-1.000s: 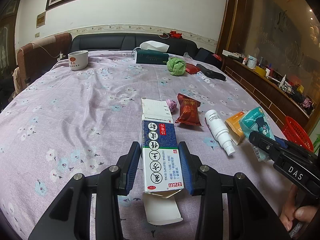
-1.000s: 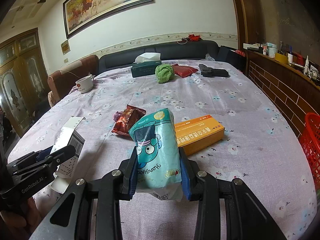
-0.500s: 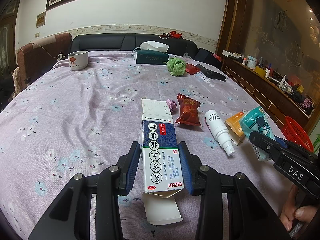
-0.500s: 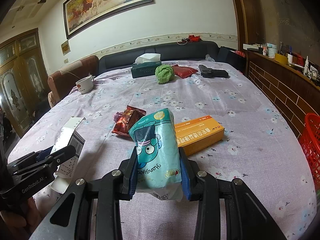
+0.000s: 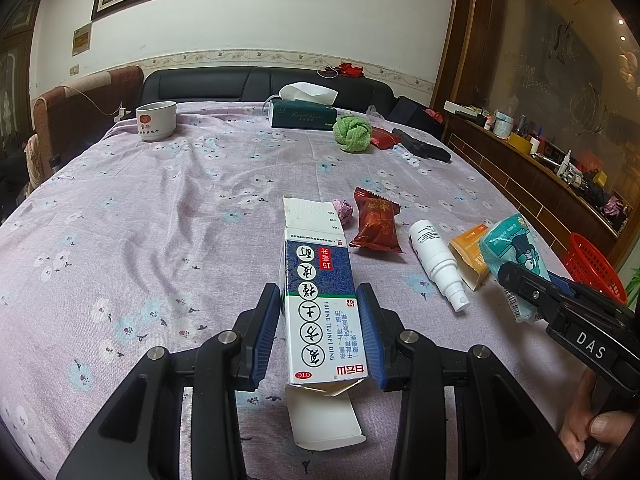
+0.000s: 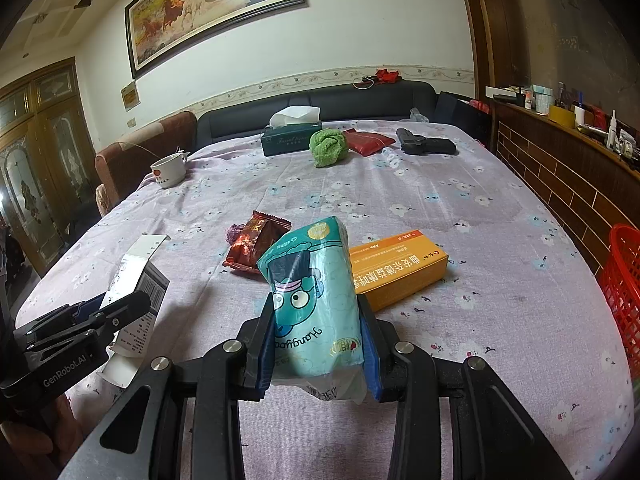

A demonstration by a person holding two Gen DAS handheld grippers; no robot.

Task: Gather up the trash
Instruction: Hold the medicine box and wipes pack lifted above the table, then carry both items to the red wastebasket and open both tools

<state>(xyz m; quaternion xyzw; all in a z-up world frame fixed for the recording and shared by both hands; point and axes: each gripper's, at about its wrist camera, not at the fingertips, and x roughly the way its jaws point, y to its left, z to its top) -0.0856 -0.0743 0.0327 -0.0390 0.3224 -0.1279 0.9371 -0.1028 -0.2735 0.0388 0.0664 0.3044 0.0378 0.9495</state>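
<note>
A blue and white medicine box (image 5: 320,300) with both end flaps open sits between the blue pads of my left gripper (image 5: 319,312), which is shut on it just above the floral tablecloth (image 5: 160,220). My right gripper (image 6: 318,332) is shut on a teal tissue packet (image 6: 316,300) with a cartoon face. That packet (image 5: 514,248) and the right gripper show at the right of the left wrist view. The box (image 6: 138,292) and left gripper show at the left of the right wrist view.
On the cloth lie a red snack wrapper (image 5: 376,226), a crumpled pink wrapper (image 5: 343,212), a white spray bottle (image 5: 438,258) and an orange box (image 6: 396,270). A red basket (image 6: 624,292) stands off the right edge. Farther back are a cup (image 5: 156,120), tissue box (image 5: 304,114) and green cloth ball (image 5: 352,134).
</note>
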